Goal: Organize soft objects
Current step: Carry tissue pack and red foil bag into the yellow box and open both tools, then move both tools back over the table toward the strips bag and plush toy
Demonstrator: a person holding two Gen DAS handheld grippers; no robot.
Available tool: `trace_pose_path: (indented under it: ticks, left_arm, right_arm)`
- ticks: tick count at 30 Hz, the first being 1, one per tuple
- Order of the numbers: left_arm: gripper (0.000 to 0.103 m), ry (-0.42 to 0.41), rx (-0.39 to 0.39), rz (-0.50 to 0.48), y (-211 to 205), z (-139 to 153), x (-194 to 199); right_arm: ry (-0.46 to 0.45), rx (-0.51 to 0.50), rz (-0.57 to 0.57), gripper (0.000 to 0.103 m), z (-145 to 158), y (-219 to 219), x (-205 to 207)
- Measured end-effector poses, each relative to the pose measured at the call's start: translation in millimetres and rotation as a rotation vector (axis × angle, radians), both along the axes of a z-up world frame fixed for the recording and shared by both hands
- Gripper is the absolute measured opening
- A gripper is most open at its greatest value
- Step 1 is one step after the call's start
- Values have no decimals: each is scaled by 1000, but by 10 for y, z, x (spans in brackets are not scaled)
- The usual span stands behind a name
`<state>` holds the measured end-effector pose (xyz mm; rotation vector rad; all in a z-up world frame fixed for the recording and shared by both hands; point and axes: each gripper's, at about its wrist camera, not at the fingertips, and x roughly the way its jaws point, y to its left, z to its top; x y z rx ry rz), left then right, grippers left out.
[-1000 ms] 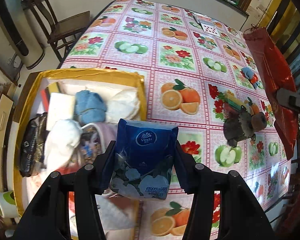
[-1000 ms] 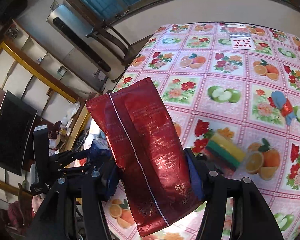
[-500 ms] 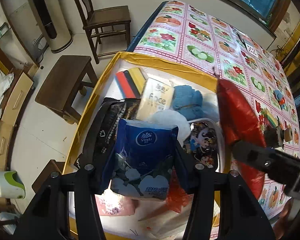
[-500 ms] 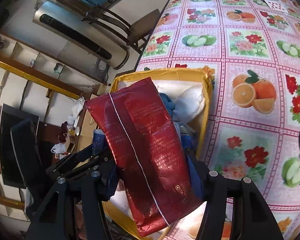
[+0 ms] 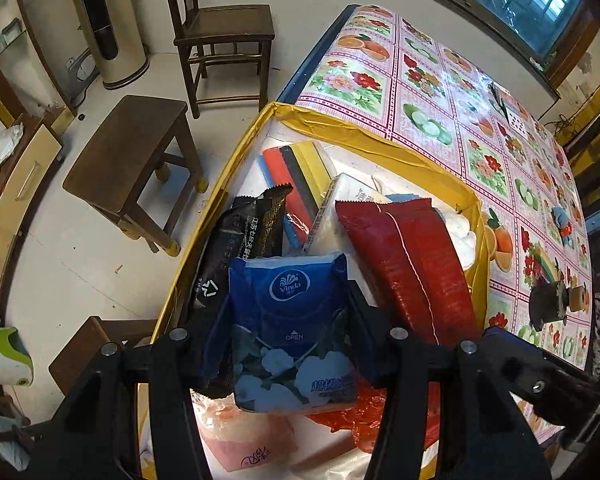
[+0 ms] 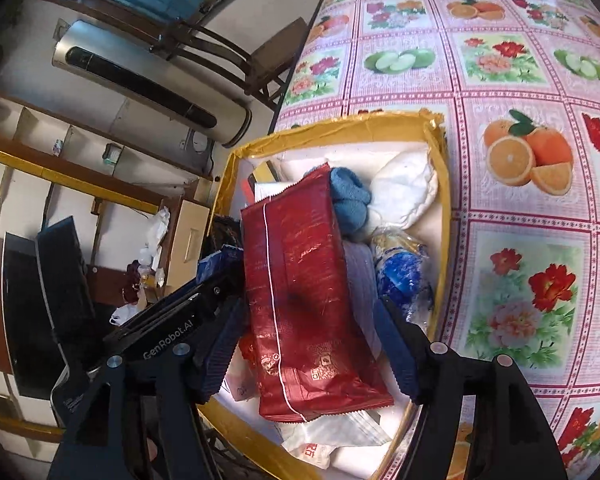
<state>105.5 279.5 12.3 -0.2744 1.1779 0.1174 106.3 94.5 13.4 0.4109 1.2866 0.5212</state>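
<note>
My left gripper (image 5: 290, 320) is shut on a blue Vinda tissue pack (image 5: 292, 320) and holds it over the near end of a yellow-taped box (image 5: 380, 140). A red foil snack bag (image 5: 412, 272) lies slanted on the box's contents, right of the tissue pack. In the right wrist view the red bag (image 6: 308, 300) rests in the box (image 6: 332, 128) below my right gripper (image 6: 312, 340). That gripper is open, with a gap between the bag and its right pad. The box also holds a black snack bag (image 5: 236, 248), a sponge pack (image 5: 296, 176), a blue cloth (image 6: 348, 196) and a white cushion (image 6: 404, 184).
The box sits at the left end of a table with a fruit-print cloth (image 5: 440, 92). A small toy (image 5: 564, 220), a black roll (image 5: 548, 304) and playing cards (image 5: 514, 116) lie on the cloth. Beside the table stand a wooden stool (image 5: 128, 148) and a chair (image 5: 220, 28).
Both grippers moved left from above the tablecloth to above the box. The red bag left the right gripper's hold and now lies in the box. The left still holds the tissue pack.
</note>
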Motion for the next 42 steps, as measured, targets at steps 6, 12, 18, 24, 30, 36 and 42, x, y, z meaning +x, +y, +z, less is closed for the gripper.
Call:
trace_pose_path:
  ticks: [6,12,18,24,30,36,42]
  left_arm:
    - [52,0,-31,33,36,-2,6]
    - [66,-4,-36,73,4,85,-79]
    - [73,-71,-27,59,-214,357,-210]
    - [76,-93,-126,-49,-728,545,-221]
    - [76,-65,-143,-158,-1439,508,13]
    - [76,12,-165,-195,-1929,268,328]
    - [76,43,-138,-208,-2068,141,500]
  right_arm:
    - [-9,5,101,76,-68,36,-115]
    - [-69,28,121,76,-7,-41,-248]
    - [-161,69,153,76,347,-595,-391]
    - [-266,-29,84,79,657,-1666,-351]
    - [-183,-148,-111,86,518,-2896,-54]
    - [24,114,-302,86,-194,-3612,234]
    - [148,282,-323,85,-620,-3457,610]
